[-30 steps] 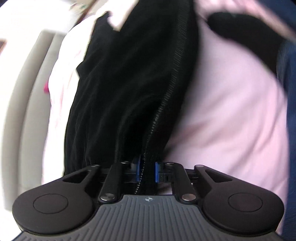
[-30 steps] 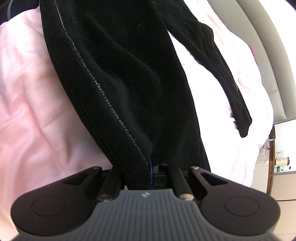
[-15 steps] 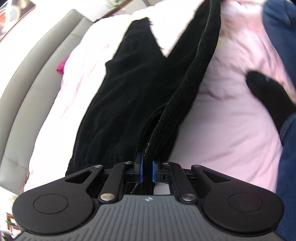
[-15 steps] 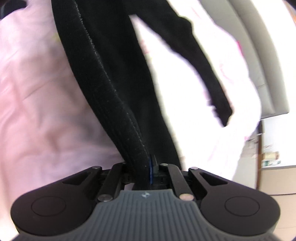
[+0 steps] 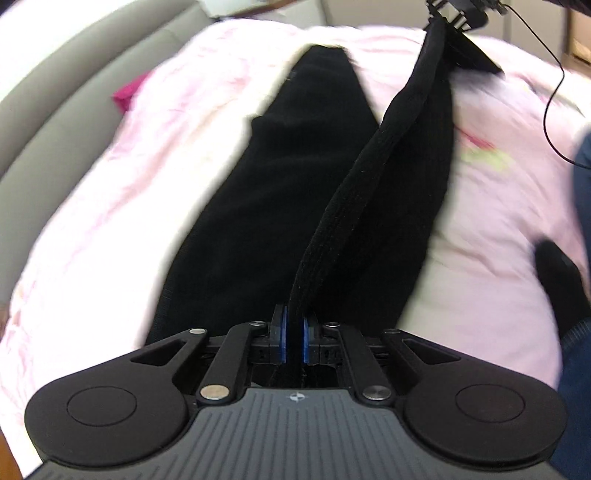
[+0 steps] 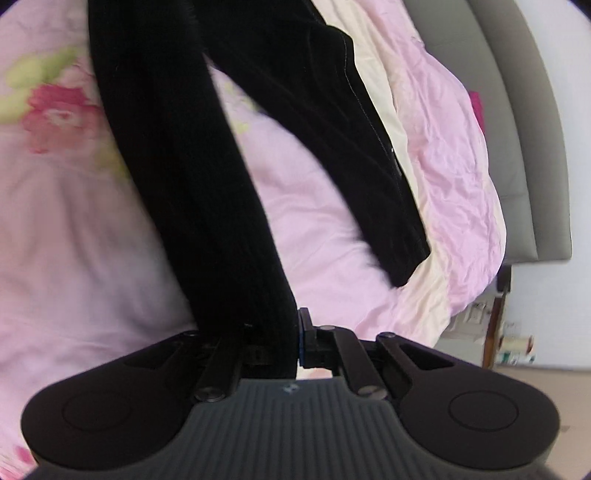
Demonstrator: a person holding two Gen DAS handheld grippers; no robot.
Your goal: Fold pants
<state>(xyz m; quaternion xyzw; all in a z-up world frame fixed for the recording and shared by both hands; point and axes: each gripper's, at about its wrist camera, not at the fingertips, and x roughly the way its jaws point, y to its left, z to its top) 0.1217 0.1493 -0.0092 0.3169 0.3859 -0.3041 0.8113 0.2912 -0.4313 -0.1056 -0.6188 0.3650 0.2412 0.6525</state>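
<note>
Black fabric: the pants (image 5: pixel 280 206), soft and ribbed at the waistband (image 5: pixel 354 206), fill the centre of both views, lifted at the waist end and trailing onto the bed.
Waistband: it runs as a taut strip from the bottom centre of the left view up to the upper right; I judge it is stretched this way so the top edge stays straight for a fold.
Legs: in the left view one leg reaches to the upper middle, lying on the quilt; in the right view a leg end (image 6: pixel 402 258) hangs at centre right, seemingly just over the bedding. Contact cannot be told through the blur.
Left gripper (image 5: pixel 294 339): nearly closed, blue pads pinching the waistband at one end.
Right gripper (image 6: pixel 295 343): clamped tight on the other end; cloth hides its left finger. It also shows at the top right of the left view (image 5: pixel 458 14).
Why held so: two corner grips let the garment hang flat, probably to lay it out or bring the legs together.
Stage: early, in my judgement; no fold is visible yet.
Quilt (image 5: pixel 122 206): pink, flowered, under everything.
Headboard (image 6: pixel 532 140): grey, padded, at the right edge of the right view.
Person: a dark sock (image 5: pixel 561 284) and denim leg at the right edge of the left view.
</note>
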